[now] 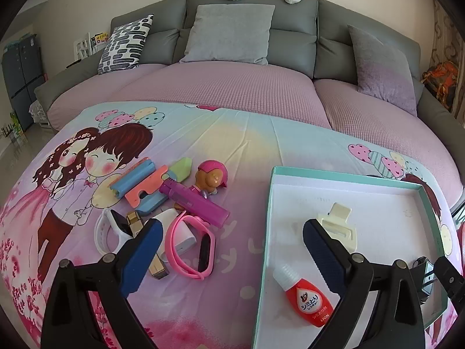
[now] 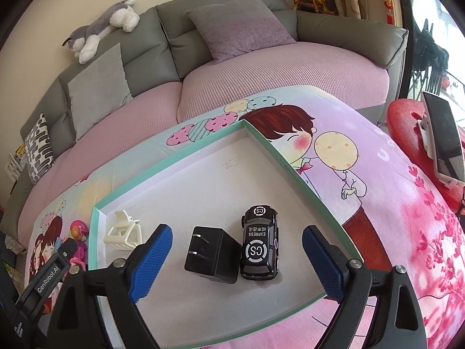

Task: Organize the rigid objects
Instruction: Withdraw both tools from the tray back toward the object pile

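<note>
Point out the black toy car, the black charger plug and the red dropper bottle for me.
black toy car [image 2: 259, 247]: right wrist view, roof.
black charger plug [image 2: 213, 254]: right wrist view, pronged face.
red dropper bottle [image 1: 308, 301]: left wrist view, label.

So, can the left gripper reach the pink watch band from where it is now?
Probably yes. The left gripper is open and empty, and the pink watch band lies on top of the pile just ahead of its fingers, with nothing covering it.

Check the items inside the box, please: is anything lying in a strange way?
Yes: the black charger in the box lies on its back, prongs up, and the red bottle lies on its side. Nothing looks spilled or broken.
</note>
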Available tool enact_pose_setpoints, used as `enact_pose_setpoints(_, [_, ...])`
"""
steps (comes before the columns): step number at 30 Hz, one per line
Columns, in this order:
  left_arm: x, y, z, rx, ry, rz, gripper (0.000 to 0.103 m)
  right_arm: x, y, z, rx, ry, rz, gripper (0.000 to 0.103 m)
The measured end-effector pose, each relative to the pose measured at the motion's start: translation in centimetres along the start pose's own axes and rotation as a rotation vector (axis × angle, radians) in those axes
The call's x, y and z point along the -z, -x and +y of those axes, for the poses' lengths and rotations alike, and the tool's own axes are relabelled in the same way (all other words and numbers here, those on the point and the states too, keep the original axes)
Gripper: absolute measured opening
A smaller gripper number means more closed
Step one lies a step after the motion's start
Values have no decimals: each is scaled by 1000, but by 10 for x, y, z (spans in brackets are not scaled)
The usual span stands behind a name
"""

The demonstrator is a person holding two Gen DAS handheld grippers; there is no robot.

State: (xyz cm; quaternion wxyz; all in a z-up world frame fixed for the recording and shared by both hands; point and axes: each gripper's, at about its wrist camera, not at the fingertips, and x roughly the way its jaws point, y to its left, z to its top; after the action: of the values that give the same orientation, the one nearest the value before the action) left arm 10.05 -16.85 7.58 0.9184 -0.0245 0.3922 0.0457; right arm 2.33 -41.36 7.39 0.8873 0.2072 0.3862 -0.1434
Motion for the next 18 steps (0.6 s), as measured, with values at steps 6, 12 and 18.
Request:
enact_pose_setpoints(6, [0, -1, 3, 1, 2, -15, 103, 0, 0, 1, 17, 19, -15, 103])
enact_pose_setpoints(12, [-2, 0, 6, -11, 5, -26, 103, 0, 1, 1, 12, 20, -15, 103])
enact_pose_setpoints(18, [-9, 3, 23, -37, 27, -38, 103, -2, 5, 17, -12, 54, -38, 103])
